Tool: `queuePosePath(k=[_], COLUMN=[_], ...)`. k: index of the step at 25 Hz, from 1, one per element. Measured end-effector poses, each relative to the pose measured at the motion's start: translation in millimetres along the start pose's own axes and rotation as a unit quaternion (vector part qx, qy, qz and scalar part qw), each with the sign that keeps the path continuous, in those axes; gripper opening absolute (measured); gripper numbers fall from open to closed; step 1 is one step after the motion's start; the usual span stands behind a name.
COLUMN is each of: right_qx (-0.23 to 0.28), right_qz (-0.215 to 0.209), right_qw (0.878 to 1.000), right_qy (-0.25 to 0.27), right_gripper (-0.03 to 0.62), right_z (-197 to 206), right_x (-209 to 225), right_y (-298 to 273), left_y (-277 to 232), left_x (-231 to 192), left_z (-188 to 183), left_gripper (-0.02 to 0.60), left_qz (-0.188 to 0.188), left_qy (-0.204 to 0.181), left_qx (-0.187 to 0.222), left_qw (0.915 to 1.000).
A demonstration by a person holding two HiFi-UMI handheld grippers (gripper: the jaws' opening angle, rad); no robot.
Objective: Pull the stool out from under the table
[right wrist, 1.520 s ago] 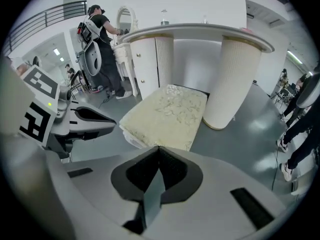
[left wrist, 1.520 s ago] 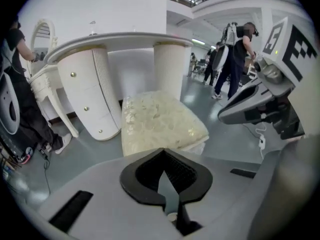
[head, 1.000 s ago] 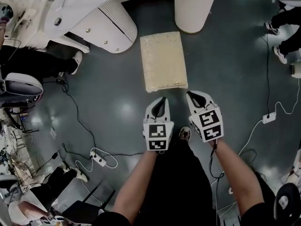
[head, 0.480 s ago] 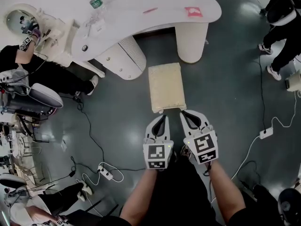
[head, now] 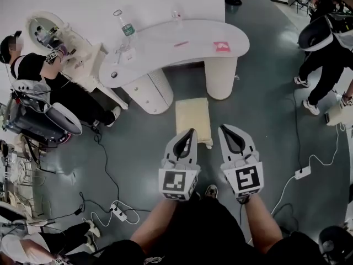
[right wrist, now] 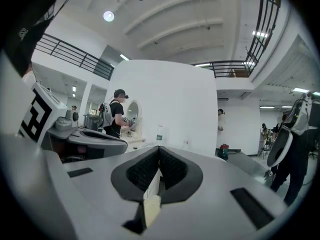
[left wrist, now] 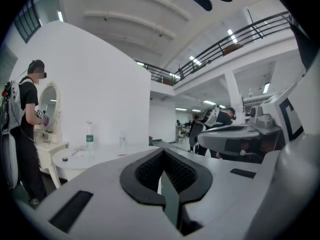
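1 stool (head: 193, 117), 1 table (head: 157, 48), 1 water btl (head: 128, 28), 2 grippers: L gripper (head: 191, 131), R gripper (head: 222, 127).

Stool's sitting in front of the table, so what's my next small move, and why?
Probably just lower both hands and stop: the stool looks clear of the table, and the left tongs and right tongs are shut and empty.
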State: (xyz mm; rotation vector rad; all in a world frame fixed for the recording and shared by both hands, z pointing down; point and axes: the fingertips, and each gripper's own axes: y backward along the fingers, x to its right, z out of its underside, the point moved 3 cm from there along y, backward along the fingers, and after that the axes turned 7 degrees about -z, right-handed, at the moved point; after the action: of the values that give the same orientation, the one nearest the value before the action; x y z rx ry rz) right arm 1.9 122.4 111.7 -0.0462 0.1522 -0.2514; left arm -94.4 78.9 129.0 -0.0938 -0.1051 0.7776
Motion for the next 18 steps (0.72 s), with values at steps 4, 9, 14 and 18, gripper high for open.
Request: queuePosePath(k=[4,9,14,18], right_qx=[0.019,0.034,0.044,0.039], right_qz=[0.014,0.014,0.006,0.006], right_qw=[1.000,0.999,0.999,0.999], right_qy=[-0.008,0.001,0.002,0.015], right_gripper=[0.008,0.006,0.007,0.006], right_z=[-12,-24,-29,-28], right_x=[-3,-17,-19,-17], right_y=[6,13,9,12], left_y=[12,20,18,18], left_x=[-2,3,6,14], left_z=[-15,-19,-26,-29], left_gripper=[0.006,0.006,0.006,0.006], left_qz=[-0.001,0.003,0.005,0.009], left_qy=[-0.012,-0.015,-0.011,-0.007], left_qx=[0.024,0.034,0.043,0.046], left_qw=[0.9996,0.9993,0.9990,0.9989])
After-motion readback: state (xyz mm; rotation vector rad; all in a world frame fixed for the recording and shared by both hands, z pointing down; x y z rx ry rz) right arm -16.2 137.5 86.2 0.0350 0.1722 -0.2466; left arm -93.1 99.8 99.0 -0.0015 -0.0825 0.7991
